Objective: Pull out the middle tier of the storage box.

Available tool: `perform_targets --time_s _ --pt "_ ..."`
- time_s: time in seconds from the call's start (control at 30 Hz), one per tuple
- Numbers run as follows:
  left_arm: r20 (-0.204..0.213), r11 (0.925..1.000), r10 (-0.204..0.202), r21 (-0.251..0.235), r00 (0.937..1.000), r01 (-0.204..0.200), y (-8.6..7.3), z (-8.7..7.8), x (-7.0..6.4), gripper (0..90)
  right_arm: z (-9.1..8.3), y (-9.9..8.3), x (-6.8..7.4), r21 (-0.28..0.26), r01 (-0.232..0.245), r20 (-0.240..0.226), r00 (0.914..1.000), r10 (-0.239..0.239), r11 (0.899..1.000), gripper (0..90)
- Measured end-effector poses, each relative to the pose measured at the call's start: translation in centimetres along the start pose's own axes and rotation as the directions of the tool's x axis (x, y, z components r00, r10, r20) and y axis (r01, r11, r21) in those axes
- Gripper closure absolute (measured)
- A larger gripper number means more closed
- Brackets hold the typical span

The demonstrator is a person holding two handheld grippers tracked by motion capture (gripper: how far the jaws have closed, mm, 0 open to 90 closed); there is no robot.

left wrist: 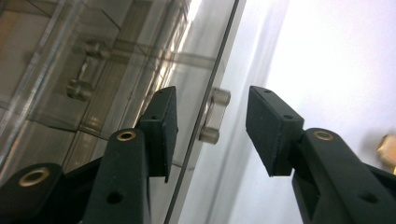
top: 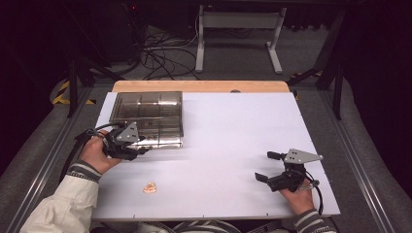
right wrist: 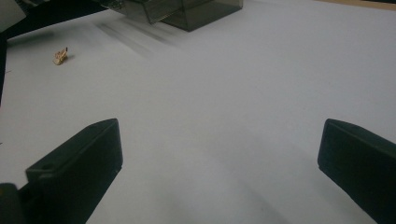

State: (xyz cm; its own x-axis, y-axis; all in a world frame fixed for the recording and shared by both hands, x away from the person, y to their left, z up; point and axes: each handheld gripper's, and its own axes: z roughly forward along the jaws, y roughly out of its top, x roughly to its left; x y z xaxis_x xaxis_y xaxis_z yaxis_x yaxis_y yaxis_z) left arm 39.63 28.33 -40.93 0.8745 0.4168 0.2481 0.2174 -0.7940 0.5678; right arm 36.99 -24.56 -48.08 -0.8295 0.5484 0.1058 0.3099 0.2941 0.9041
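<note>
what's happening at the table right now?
A person works two handheld grippers. The left gripper has its jaws open around the small clear handle on the lid of the compartment box, not yet clamped. The right gripper rests open on the white table, idle. A small tan piece lies loose near the front edge.

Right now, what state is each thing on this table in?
Clear compartment box: lid down, small handle on its front edge not gripped.
Left tool: open, jaws either side of that handle.
Right tool: open, holding nothing.
Small tan object: lying loose on the white table.
</note>
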Motion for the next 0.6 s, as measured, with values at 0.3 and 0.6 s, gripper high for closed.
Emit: perform_targets --time_s 0.3,0.6 --pt "0.006 0.9916 -0.090 -0.092 0.9959 0.090 0.3 -1.7 -0.6 48.6 0.0 0.0 0.0 0.002 0.000 0.001 1.0000 0.000 1.000 0.6" --pt "0.017 0.9793 -0.112 -0.168 0.9935 0.114 0.6 -2.3 -2.1 47.6 0.0 0.0 0.0 0.003 0.001 0.002 1.0000 -0.001 1.000 0.6"
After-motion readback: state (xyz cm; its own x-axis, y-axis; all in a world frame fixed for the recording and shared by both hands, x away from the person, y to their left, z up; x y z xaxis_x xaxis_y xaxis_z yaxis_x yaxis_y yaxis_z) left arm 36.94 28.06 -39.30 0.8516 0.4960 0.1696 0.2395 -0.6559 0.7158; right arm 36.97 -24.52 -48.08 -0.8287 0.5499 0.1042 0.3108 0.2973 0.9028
